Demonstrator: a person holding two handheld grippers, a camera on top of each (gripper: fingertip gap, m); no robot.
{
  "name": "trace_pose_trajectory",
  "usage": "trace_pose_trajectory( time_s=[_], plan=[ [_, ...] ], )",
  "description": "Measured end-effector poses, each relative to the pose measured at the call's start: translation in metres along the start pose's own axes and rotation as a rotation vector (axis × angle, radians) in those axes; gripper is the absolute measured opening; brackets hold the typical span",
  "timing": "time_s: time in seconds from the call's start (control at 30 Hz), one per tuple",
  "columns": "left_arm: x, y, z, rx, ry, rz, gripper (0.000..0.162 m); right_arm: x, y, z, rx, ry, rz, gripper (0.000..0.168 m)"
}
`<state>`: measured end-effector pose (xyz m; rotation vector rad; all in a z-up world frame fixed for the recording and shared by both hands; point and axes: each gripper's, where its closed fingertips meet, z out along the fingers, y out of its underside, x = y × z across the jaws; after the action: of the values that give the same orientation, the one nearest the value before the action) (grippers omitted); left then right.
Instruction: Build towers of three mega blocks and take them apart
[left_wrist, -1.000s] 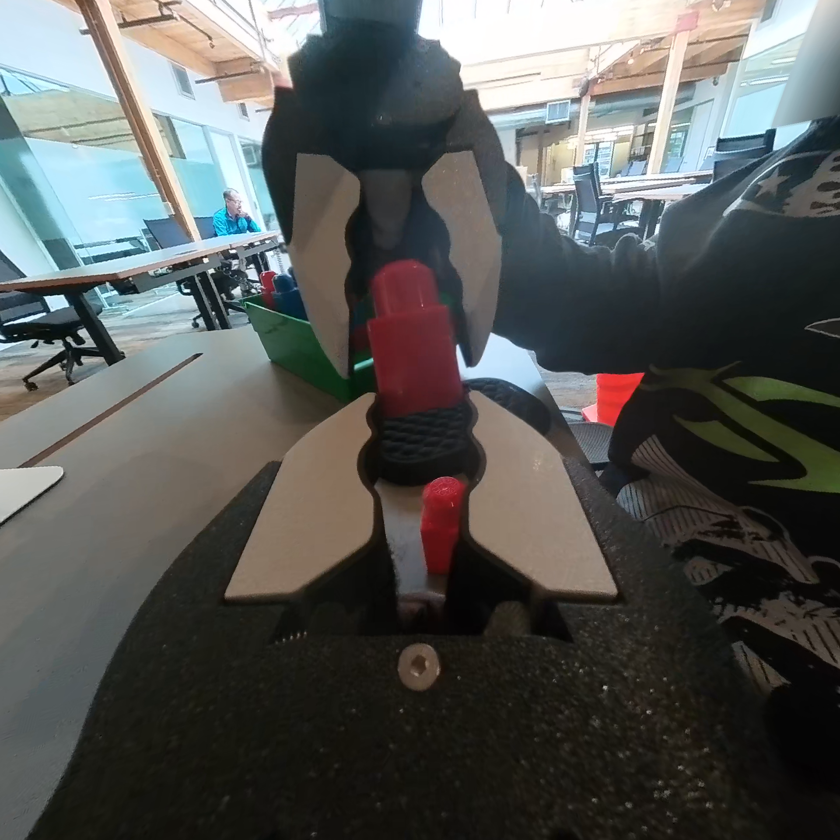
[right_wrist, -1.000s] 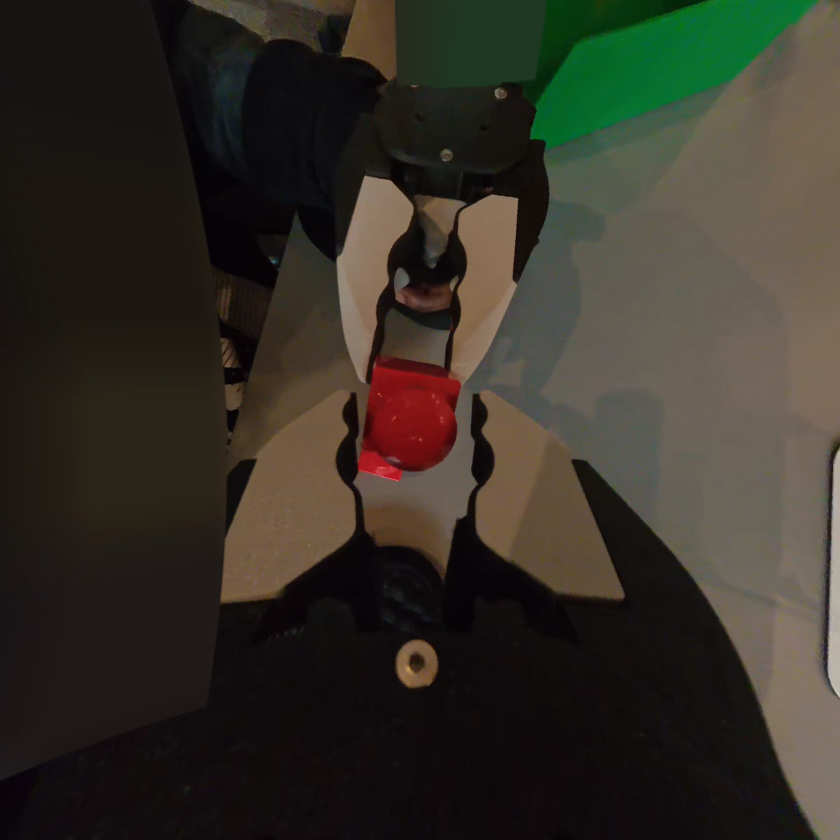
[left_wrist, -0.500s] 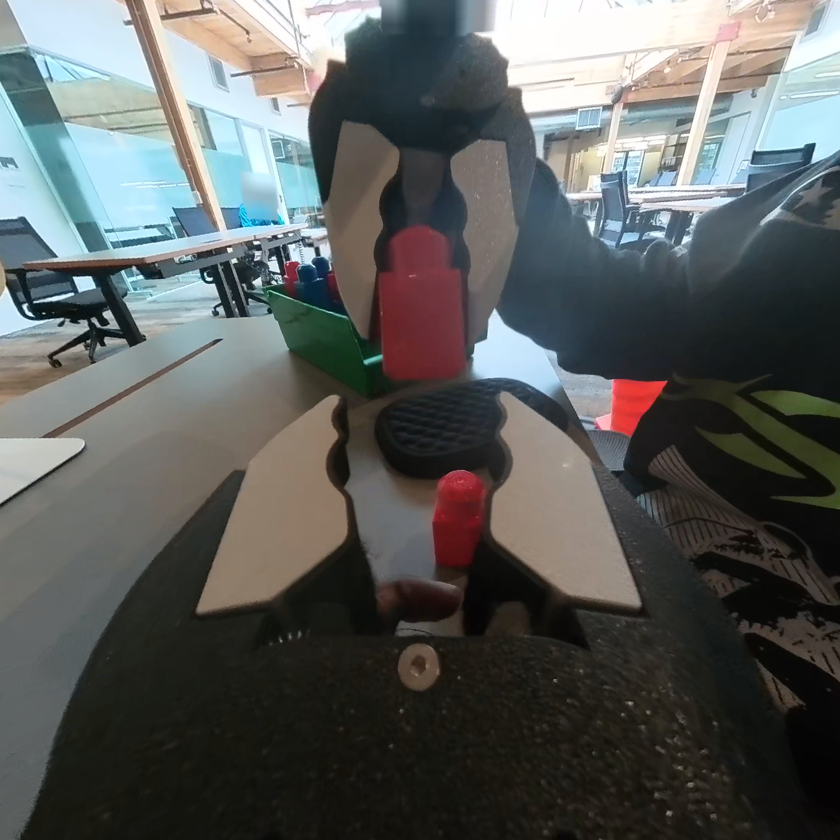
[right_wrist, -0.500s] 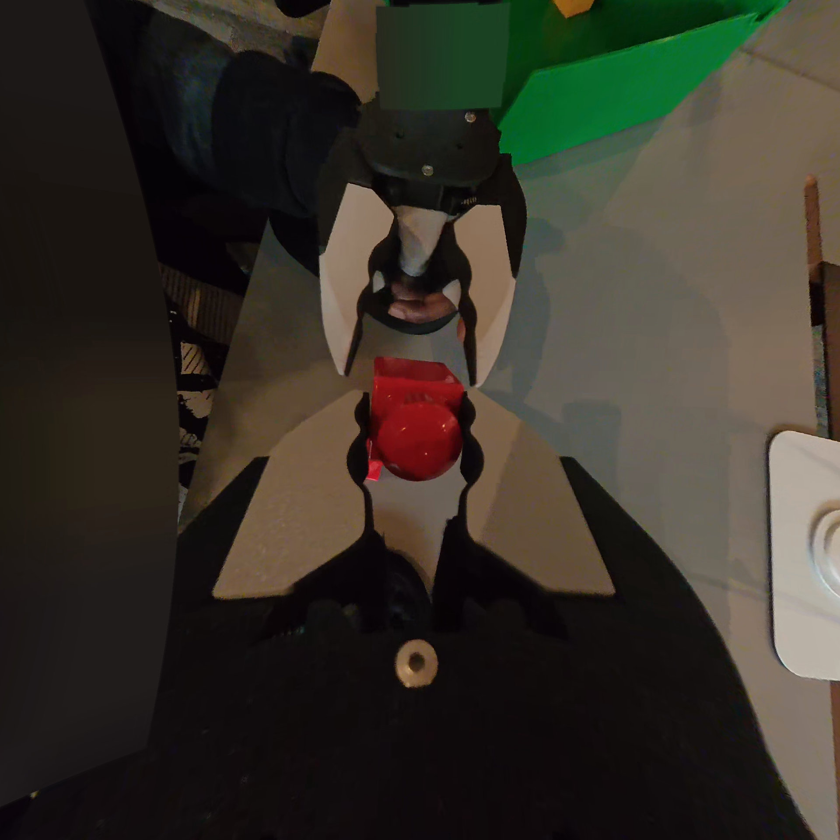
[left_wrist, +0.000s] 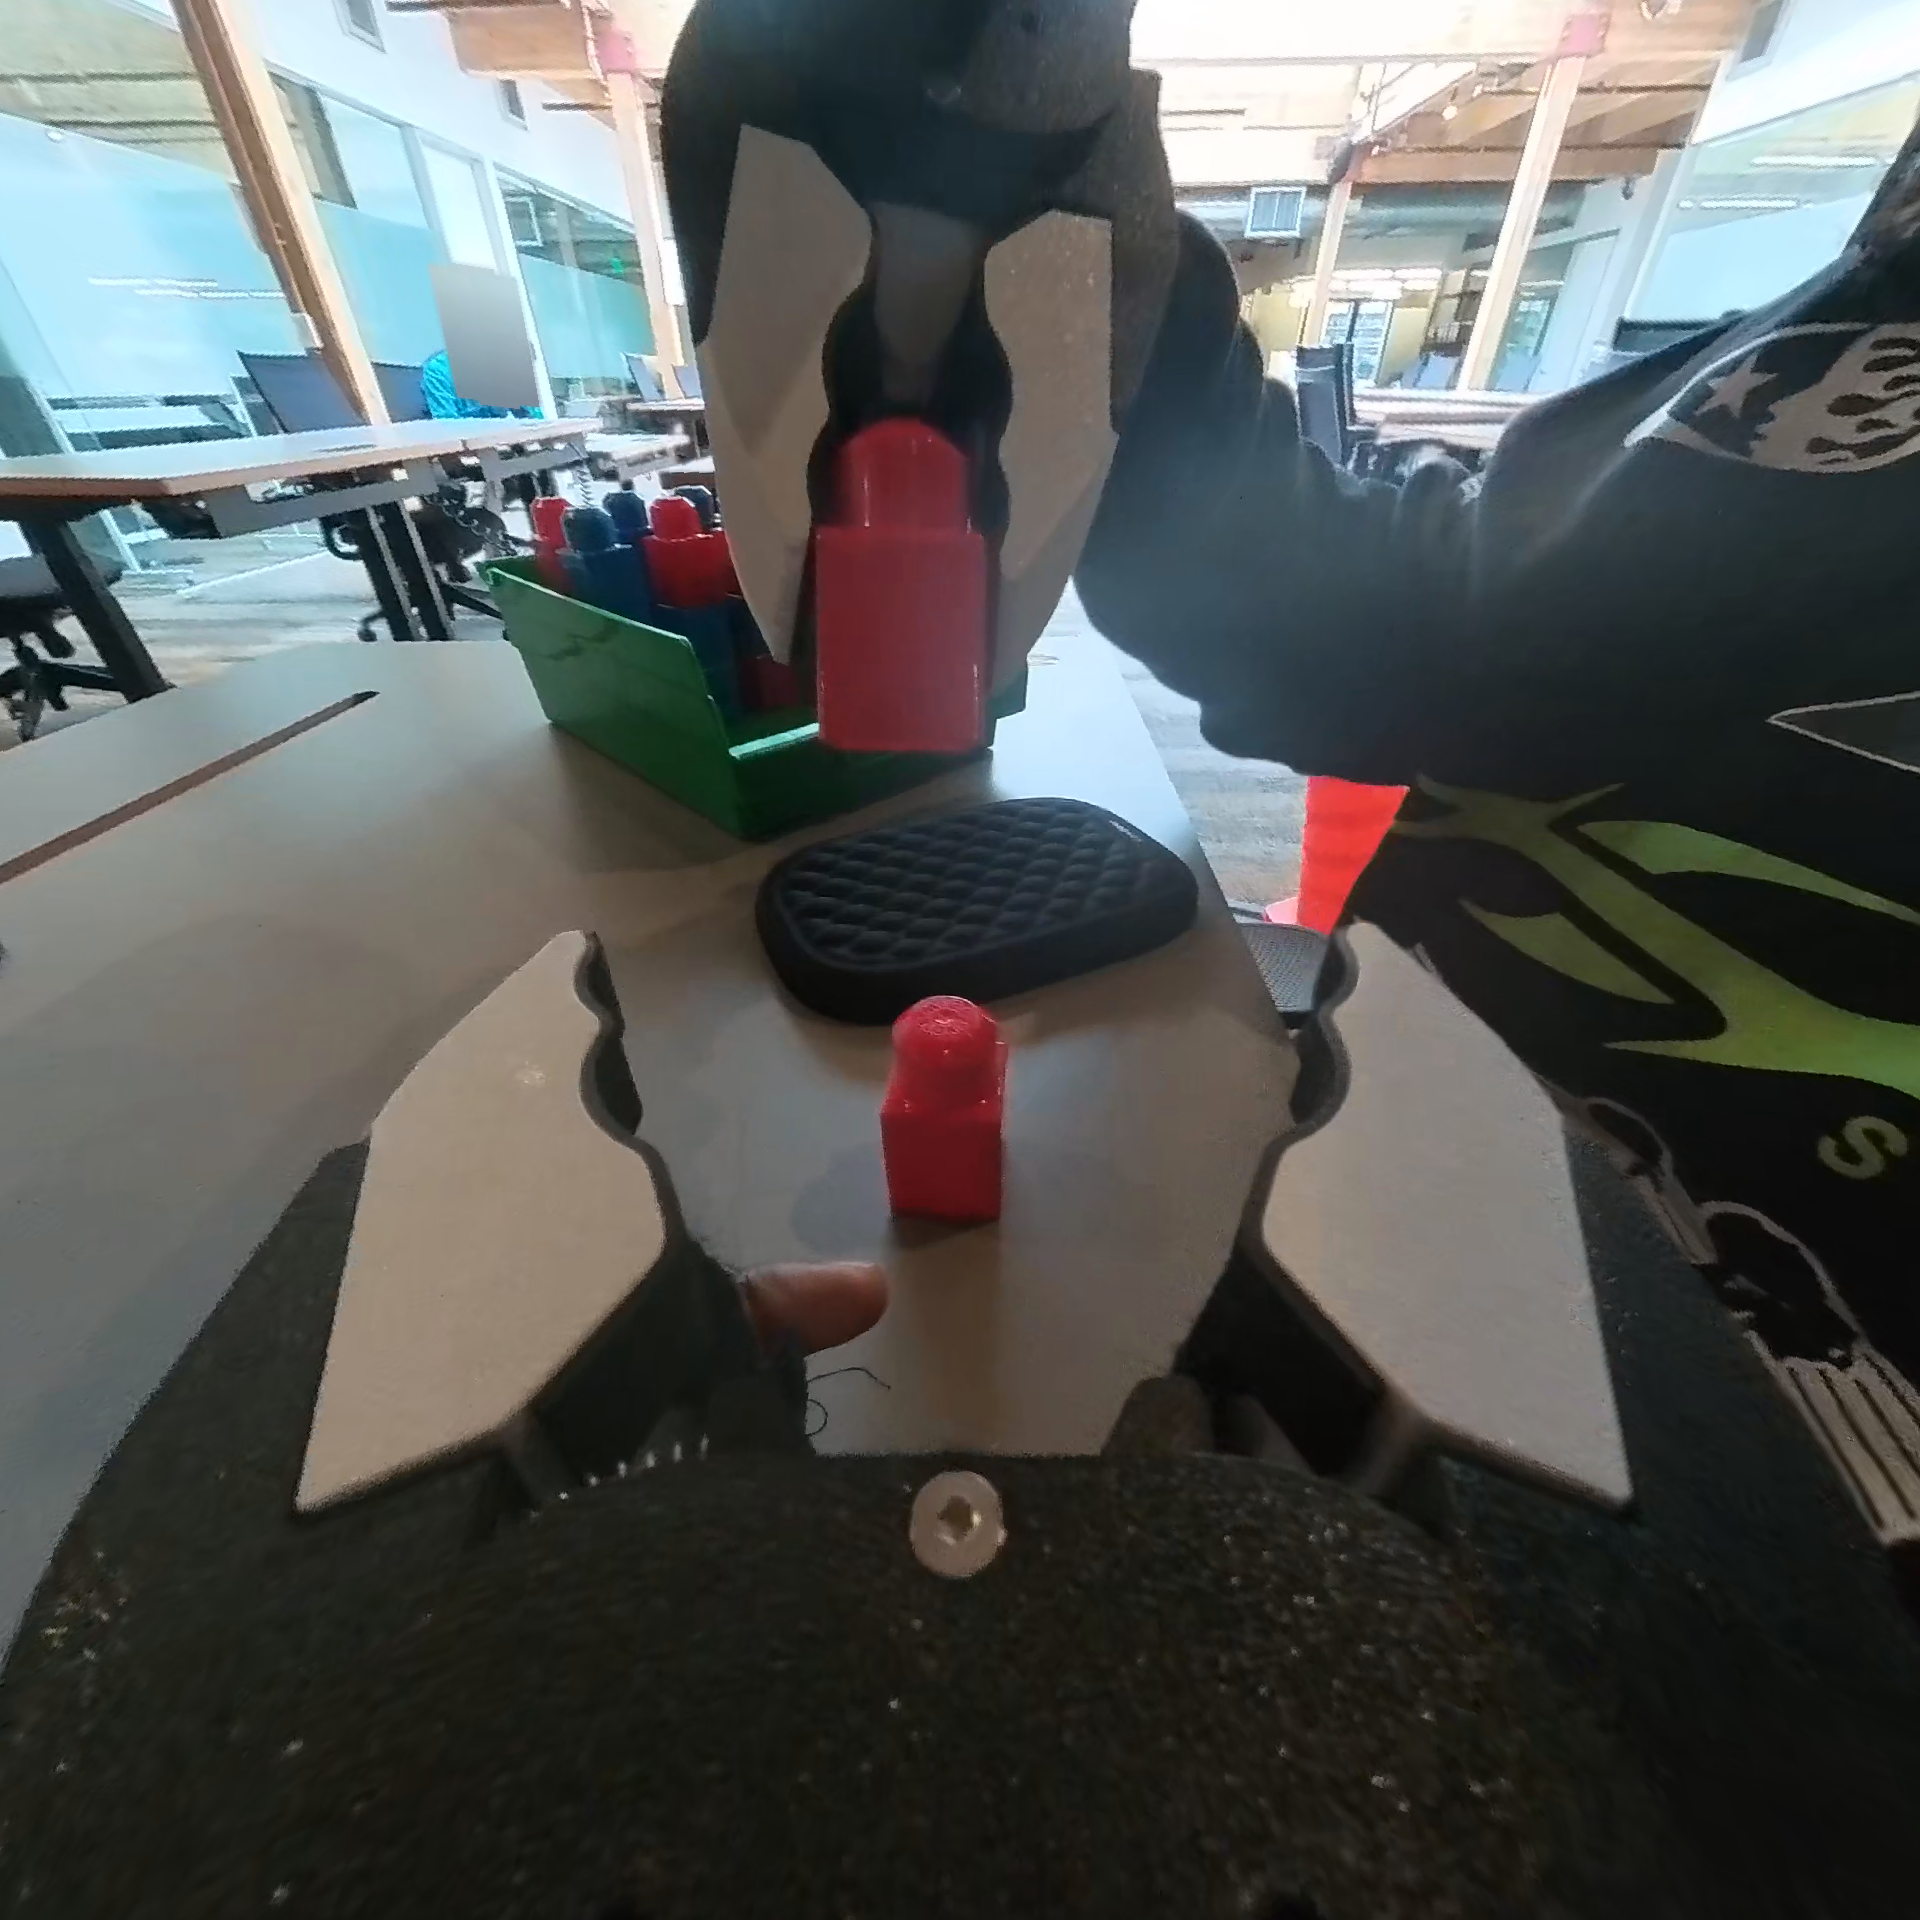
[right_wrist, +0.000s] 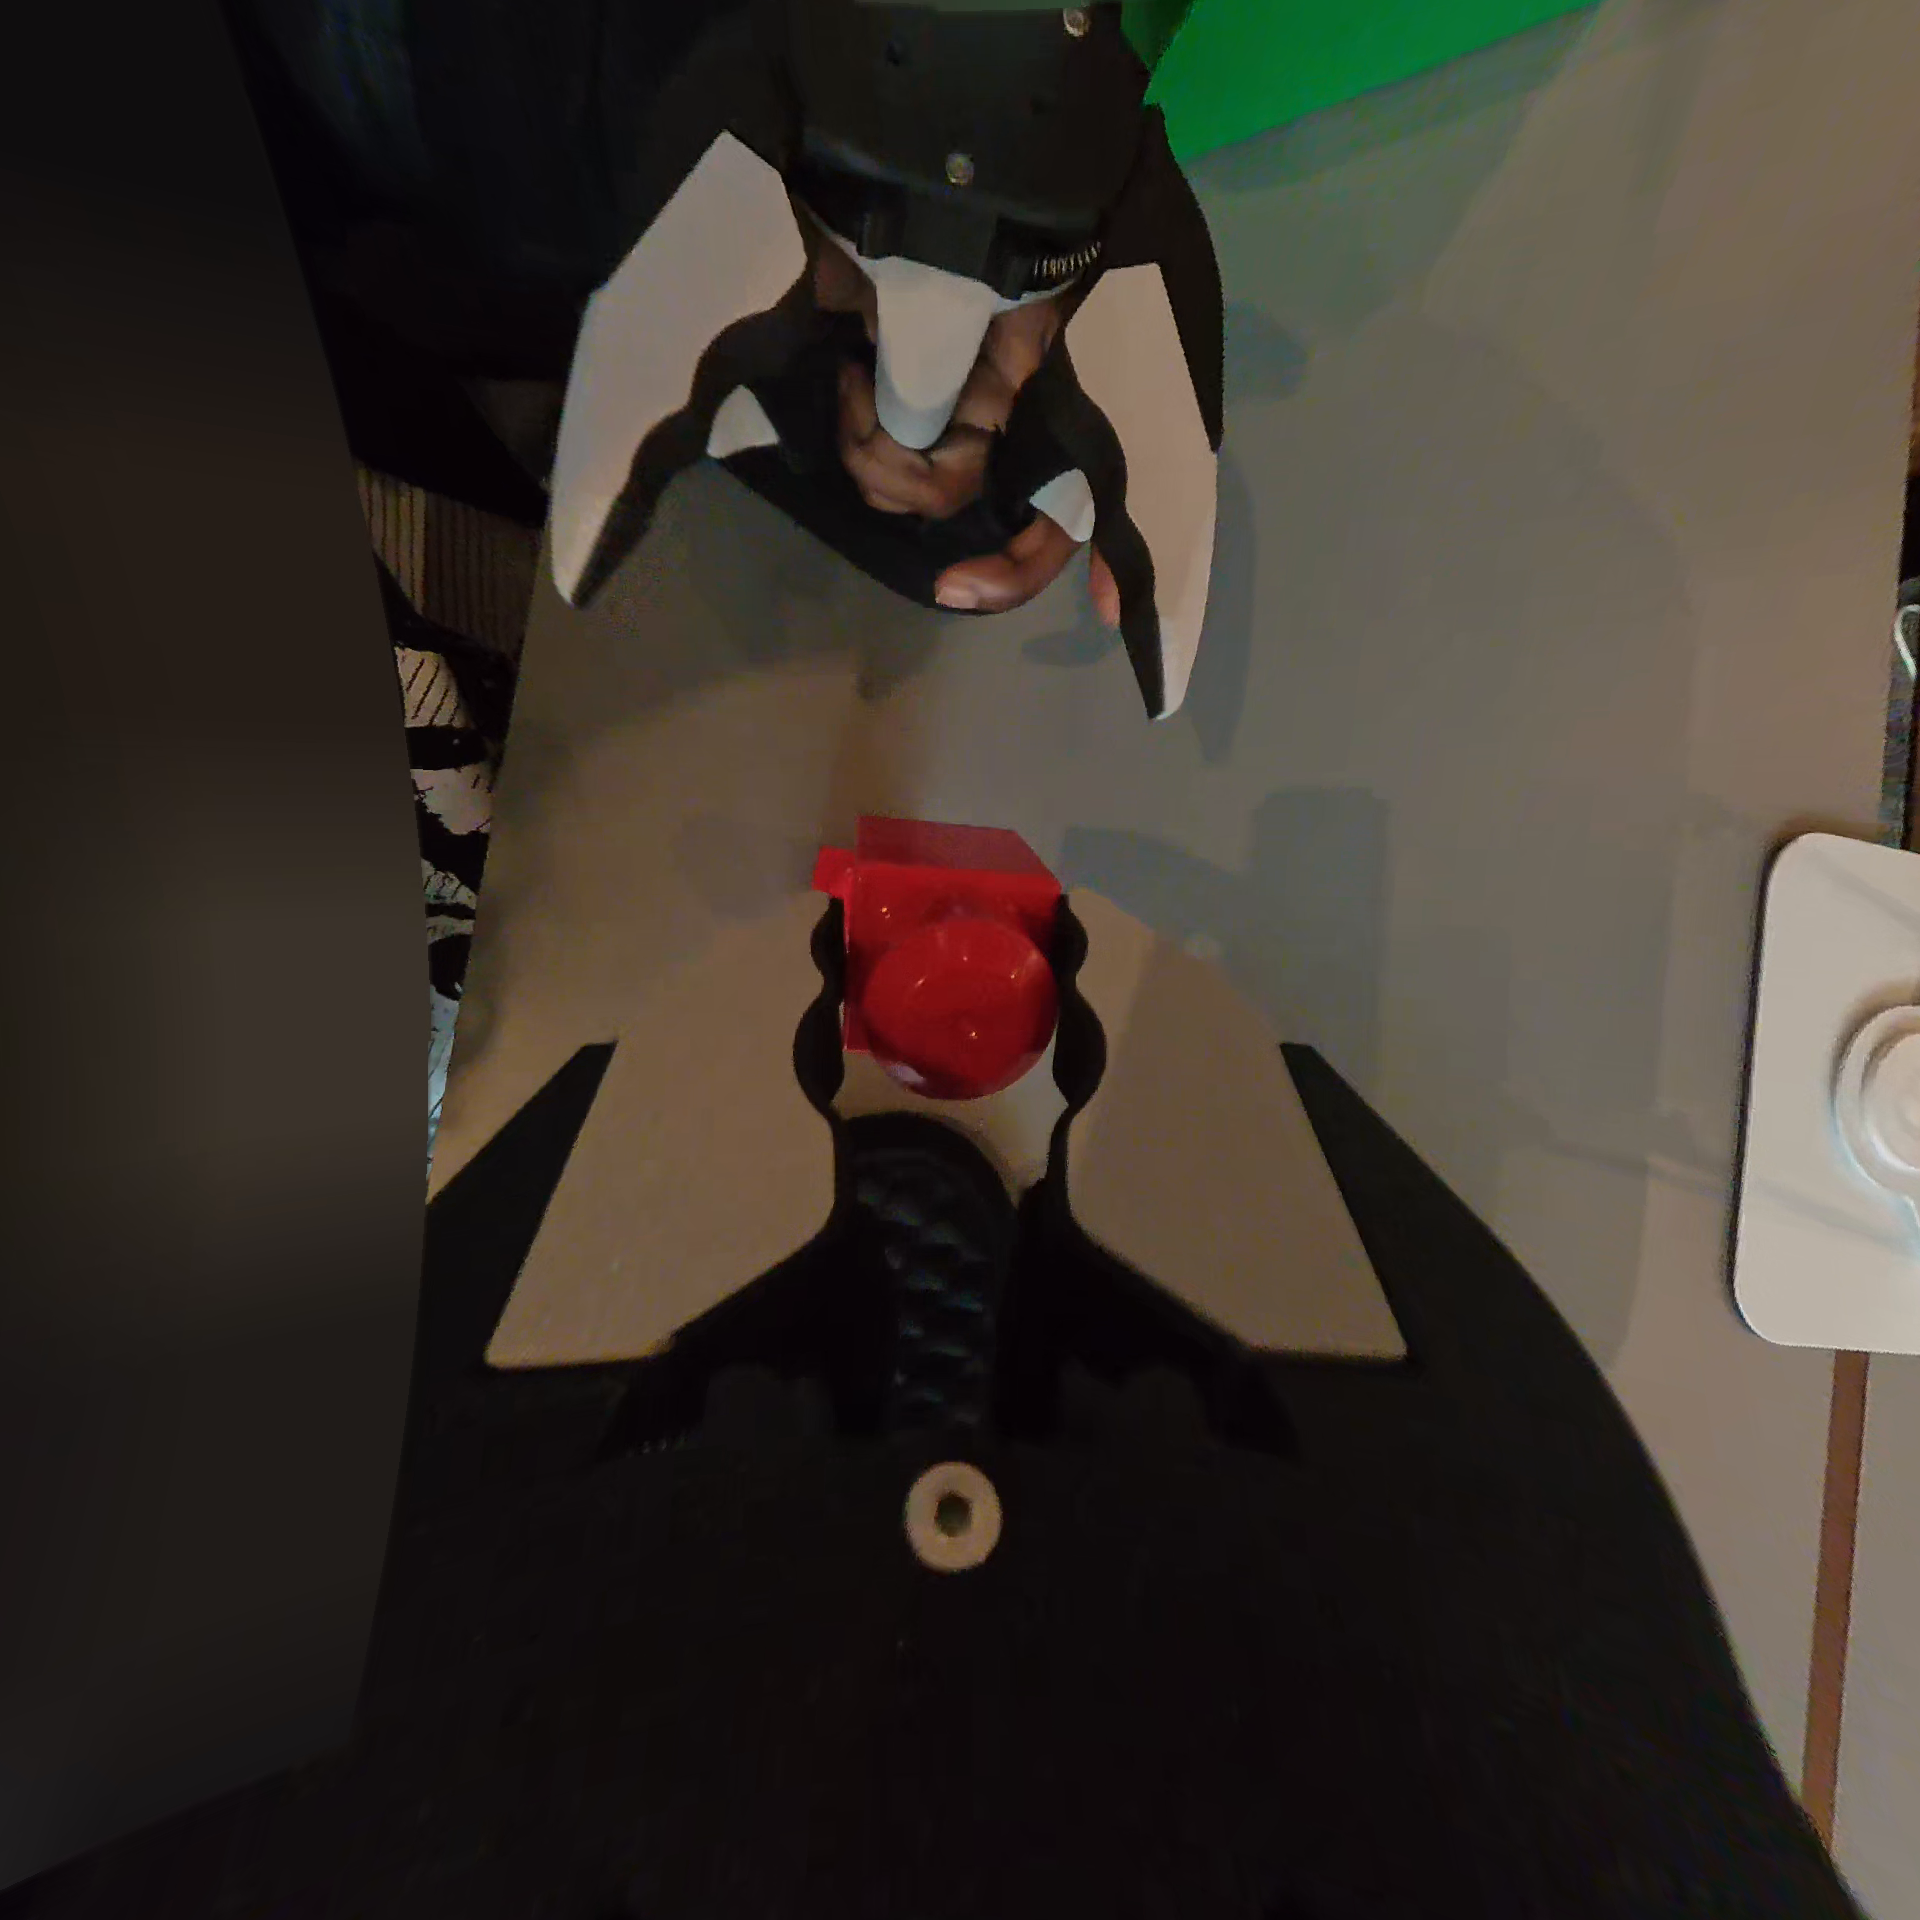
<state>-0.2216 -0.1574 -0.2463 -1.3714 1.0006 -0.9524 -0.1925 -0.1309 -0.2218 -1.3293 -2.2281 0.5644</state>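
The left gripper (left_wrist: 951, 1049) has its flat grey fingers (left_wrist: 488, 1195) spread wide. Between them, nearer the right finger and touching neither, a small red block (left_wrist: 943, 1112) of glossy plastic, square with one round stud, stands upright on the smooth grey table (left_wrist: 260, 935).

The right gripper (right_wrist: 948, 935), pointing down from above, pinches a second red block (right_wrist: 951, 966) of the same shape between its wavy-edged fingertips, stud towards its camera, clear of the table.

Beyond the left fingers lie a black quilted oval pad (left_wrist: 977, 899) and a green bin (left_wrist: 644, 707) packed with red and blue blocks (left_wrist: 644, 561). A white plate (right_wrist: 1839, 1101) sits off to one side of the right fingers.
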Motion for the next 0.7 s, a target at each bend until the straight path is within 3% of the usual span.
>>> trace_pose_trajectory(
  time_s=[0.7],
  plan=[
    [0.016, 0.021, 0.006, -0.115, 0.081, 0.014, 0.122, -0.018, 0.017, 0.008, -0.131, -0.027, 0.056, 0.037]
  ],
)
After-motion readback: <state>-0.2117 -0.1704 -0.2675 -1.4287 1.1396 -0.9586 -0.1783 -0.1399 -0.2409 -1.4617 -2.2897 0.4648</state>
